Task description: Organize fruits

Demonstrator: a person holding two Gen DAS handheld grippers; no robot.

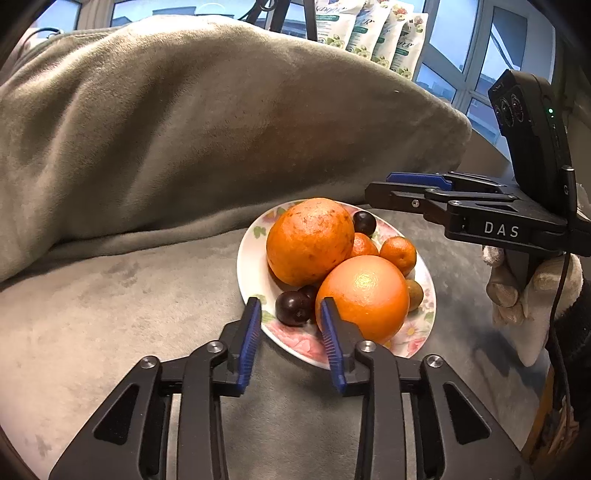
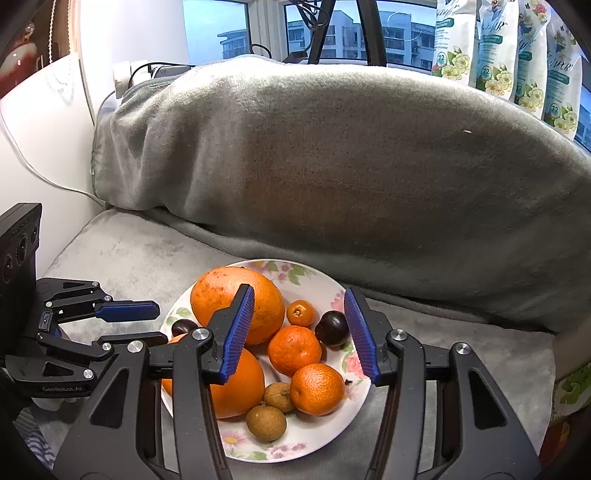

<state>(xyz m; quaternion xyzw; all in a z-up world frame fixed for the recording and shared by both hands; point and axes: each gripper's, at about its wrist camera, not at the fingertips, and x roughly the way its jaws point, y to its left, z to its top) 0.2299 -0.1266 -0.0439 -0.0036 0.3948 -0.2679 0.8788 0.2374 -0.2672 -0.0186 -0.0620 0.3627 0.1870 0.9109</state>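
Resting on a soft grey plush cover (image 2: 122, 254), a glossy white plate (image 2: 325, 284) printed with pink flowers carries the fruit: a big speckled orange (image 2: 266, 295) at the back, a smoother, shinier large orange (image 1: 364, 291) nearer the left gripper, three small dimpled mandarins (image 2: 294, 349), two dark, glossy plums (image 2: 331, 328) and two rough brown round fruits (image 2: 266, 422). Both tools are black plastic linkages with ribbed blue pads. The left gripper (image 1: 291, 325) hangs over the plate's near rim with its jaws partly apart, nothing pressed between them, a plum showing in the gap. The right gripper (image 2: 300, 325) is parted somewhat wider above the mandarins and likewise grips nothing. Only the left wrist view shows the person's hand (image 1: 532, 291) in a pale knitted glove around the right tool's handle; only the right wrist view shows both brown fruits clearly, a white cable (image 2: 48, 177) and a white wall (image 2: 40, 122) at the left. Behind the plate rises a bulky hump draped in a grey fleece blanket (image 1: 207, 122). Beyond it stand floral-printed white packs (image 2: 498, 48) against windows (image 2: 218, 33) looking onto buildings.
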